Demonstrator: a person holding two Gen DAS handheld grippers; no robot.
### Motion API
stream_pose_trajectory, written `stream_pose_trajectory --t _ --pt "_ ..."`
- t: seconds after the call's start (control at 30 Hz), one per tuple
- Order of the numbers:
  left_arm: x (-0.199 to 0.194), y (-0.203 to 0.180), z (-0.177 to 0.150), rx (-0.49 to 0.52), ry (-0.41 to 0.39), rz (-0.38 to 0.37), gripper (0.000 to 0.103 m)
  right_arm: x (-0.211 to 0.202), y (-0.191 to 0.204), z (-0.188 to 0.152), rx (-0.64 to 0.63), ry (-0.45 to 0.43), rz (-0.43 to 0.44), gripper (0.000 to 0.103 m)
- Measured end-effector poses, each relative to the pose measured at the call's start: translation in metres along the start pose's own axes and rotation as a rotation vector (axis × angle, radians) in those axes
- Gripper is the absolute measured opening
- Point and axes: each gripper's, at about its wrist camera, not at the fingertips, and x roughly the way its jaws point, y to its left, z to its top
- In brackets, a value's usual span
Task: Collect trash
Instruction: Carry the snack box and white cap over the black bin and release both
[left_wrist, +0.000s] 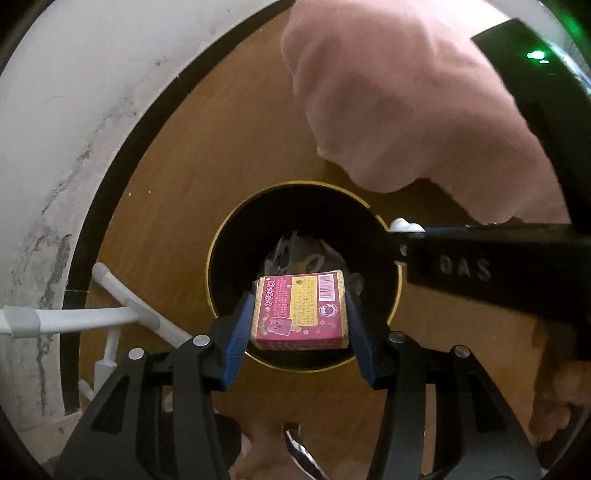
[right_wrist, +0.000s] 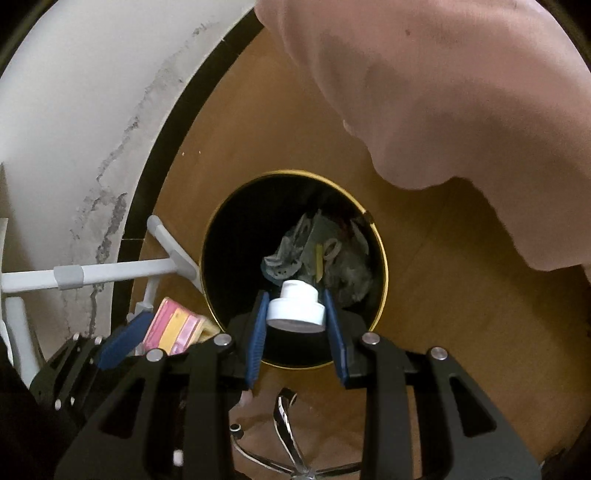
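Observation:
My left gripper (left_wrist: 300, 295) is shut on a pink and yellow candy box (left_wrist: 300, 309) and holds it above the open mouth of a black trash bin with a gold rim (left_wrist: 221, 258). My right gripper (right_wrist: 295, 308) is shut on a small white bottle (right_wrist: 295, 306) and holds it above the same bin (right_wrist: 229, 240). Crumpled wrappers (right_wrist: 321, 247) lie inside the bin. The right gripper also shows in the left wrist view (left_wrist: 404, 230), coming in from the right over the rim. The left gripper with the box (right_wrist: 173, 326) shows at the lower left of the right wrist view.
The bin stands on a brown wooden floor (left_wrist: 177, 177) next to a white wall with a black baseboard (left_wrist: 44, 129). A white rack frame (right_wrist: 110, 273) stands left of the bin. A chrome chair base (right_wrist: 288, 435) lies below. A pink cloth (right_wrist: 461, 92) hangs at upper right.

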Motion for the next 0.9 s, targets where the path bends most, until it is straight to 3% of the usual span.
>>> stream_pose_trajectory --t 0.3,0.63,0.67,0.7,0.73,0.77,0.9 --pt "0.056 0.017 -0.021 -0.113 0.139 -0.066 0.049 0.035 -0.027 -0.007 0.084 0.069 0.008 0.031" --pt "0.060 0.017 -0.022 -0.119 0.125 -0.083 0.049 0.043 -0.025 -0.007 0.091 0.063 0.027 0.031" --pt "0.058 0.016 -0.021 -0.117 0.108 -0.059 0.051 0.041 -0.025 -0.006 0.092 0.055 0.016 0.035" --pt "0.057 0.016 -0.021 -0.122 0.094 -0.050 0.068 0.038 -0.024 -0.005 0.089 0.051 -0.003 0.060" --pt "0.055 0.016 -0.021 -0.129 0.086 -0.054 0.092 0.035 -0.023 -0.004 0.083 0.047 -0.023 0.087" --pt "0.050 0.016 -0.021 -0.139 0.067 -0.062 0.096 0.028 -0.023 -0.002 0.075 0.025 -0.034 0.091" --pt "0.036 0.007 -0.018 -0.131 0.049 -0.072 0.096 -0.010 -0.031 0.006 0.099 -0.088 -0.051 0.091"
